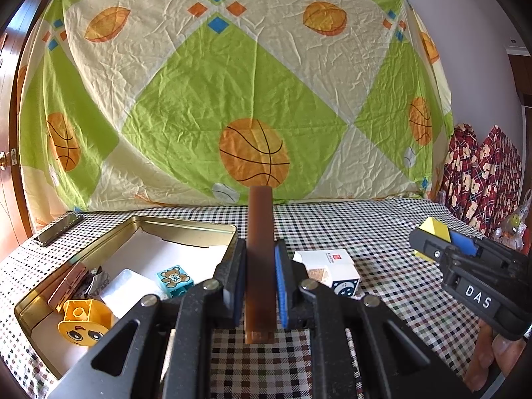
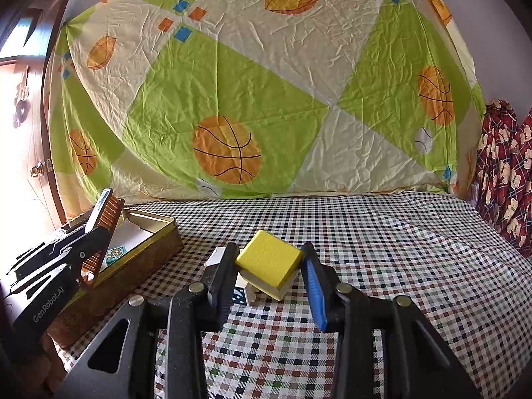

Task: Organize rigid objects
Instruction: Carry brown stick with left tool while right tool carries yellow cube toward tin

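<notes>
Partly hidden behind both tools: a small white carton with a starry navy base point(image 1: 332, 271), just right of the open gold rectangular metal tin point(image 1: 186, 224) on the checked tablecloth point(image 1: 382, 232). Tin's near corner is cut off by the left gripper point(image 1: 260, 279), clenched on a long brown translucent comb-like bar point(image 1: 260, 249) standing upright beside the tin's right wall. Right of the tin, well apart, wide bare cloth. Right gripper point(image 2: 269, 271) grasps a tilted yellow foam-like block point(image 2: 267, 261) above the carton. Tin contents: teal bear-print cube point(image 1: 174, 279), yellow emoji-faced piece point(image 1: 83, 321), white packet point(image 1: 128, 286), copper-coloured item point(image 1: 68, 284), indistinct.
</notes>
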{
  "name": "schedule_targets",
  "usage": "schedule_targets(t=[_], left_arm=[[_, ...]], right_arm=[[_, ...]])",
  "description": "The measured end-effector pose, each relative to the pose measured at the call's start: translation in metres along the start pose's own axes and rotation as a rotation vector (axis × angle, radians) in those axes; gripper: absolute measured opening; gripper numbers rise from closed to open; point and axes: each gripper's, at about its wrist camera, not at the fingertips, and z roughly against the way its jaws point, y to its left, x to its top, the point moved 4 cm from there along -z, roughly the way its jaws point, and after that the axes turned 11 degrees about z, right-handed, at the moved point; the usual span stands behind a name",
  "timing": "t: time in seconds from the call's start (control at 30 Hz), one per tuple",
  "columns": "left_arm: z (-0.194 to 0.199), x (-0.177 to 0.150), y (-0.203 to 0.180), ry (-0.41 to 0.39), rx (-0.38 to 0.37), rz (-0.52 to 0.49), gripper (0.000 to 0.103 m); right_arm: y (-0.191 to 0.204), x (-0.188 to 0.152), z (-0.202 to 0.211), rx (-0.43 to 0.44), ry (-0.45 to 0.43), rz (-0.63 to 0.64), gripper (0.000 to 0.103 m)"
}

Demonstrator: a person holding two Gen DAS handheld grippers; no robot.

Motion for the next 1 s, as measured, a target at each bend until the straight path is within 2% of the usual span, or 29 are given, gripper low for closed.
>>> schedule_targets(t=[0.3, 0.6, 1.0], left_arm=[[0.005, 0.0, 0.004, 0.0, 0.0, 0.008, 0.014], [0.009, 0.001, 0.009, -0.006, 0.001, 0.016, 0.014], [0.014, 0.001, 0.017, -0.011, 0.007, 0.029, 0.014]], right_arm=[[0.005, 0.001, 0.0, 0.019, -0.006, 0.009, 0.04], [0.029, 0.003, -0.002, 0.053, -0.012, 0.053, 0.04], [0.034, 0.005, 0.0, 0.108, -0.032, 0.021, 0.04]])
